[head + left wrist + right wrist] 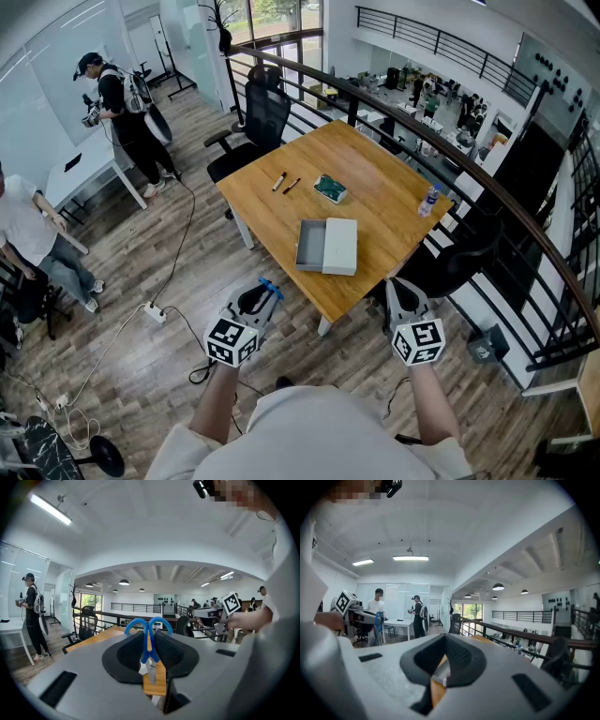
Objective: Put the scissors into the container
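The scissors (149,644) have blue handles and stand upright, handles up, between the jaws of my left gripper (149,632), which is shut on them. In the head view that left gripper (255,302) hovers off the table's near edge, the blue scissors (271,288) poking out of it. The grey container (310,246) lies open on the wooden table (375,202), its lid (340,246) beside it, ahead of both grippers. My right gripper (402,296) hangs off the table's near right corner, its fingertips together and nothing in it. Its own view shows the right gripper (445,639) shut, with the container (441,671) beyond it.
Two pens (285,183), a green item (329,188) and a bottle (429,200) lie farther back on the table. Office chairs (261,117) stand behind it and a railing (487,192) runs along the right. People (122,108) stand at the left. A power strip (155,312) lies on the floor.
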{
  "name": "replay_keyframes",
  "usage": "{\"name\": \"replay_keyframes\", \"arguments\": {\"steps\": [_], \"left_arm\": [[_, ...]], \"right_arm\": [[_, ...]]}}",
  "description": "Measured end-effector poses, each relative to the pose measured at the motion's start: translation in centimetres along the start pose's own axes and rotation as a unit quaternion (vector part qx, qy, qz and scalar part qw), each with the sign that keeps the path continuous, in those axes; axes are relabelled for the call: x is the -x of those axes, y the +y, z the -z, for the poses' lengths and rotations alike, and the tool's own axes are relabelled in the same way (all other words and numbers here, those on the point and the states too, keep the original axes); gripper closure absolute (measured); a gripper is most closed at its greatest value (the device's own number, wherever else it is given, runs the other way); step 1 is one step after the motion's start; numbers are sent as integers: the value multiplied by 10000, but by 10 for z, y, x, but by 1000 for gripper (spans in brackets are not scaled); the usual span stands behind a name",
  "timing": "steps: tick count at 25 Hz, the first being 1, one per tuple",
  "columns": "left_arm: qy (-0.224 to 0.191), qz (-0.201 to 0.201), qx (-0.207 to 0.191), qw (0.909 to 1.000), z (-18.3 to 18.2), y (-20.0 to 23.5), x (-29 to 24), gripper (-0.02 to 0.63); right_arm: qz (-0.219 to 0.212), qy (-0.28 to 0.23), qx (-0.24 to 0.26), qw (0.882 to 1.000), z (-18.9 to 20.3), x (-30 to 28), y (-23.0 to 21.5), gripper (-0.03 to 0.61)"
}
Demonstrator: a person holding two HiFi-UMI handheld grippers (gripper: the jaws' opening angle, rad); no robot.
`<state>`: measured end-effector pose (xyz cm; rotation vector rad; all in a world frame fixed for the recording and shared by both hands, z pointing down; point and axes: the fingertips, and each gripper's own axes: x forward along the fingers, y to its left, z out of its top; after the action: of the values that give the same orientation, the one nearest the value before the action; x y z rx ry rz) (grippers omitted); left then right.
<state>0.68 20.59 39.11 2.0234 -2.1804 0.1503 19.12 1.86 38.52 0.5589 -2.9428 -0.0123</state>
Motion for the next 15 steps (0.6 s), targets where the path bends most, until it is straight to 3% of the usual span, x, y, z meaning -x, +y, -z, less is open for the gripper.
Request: {"name": "replay_keyframes", "arguments": {"steps": [15], "left_arm": [[22, 87, 30, 10000, 4, 6, 8, 540]], "right_arm": [[34, 45, 54, 10000, -2, 0, 14, 575]]}}
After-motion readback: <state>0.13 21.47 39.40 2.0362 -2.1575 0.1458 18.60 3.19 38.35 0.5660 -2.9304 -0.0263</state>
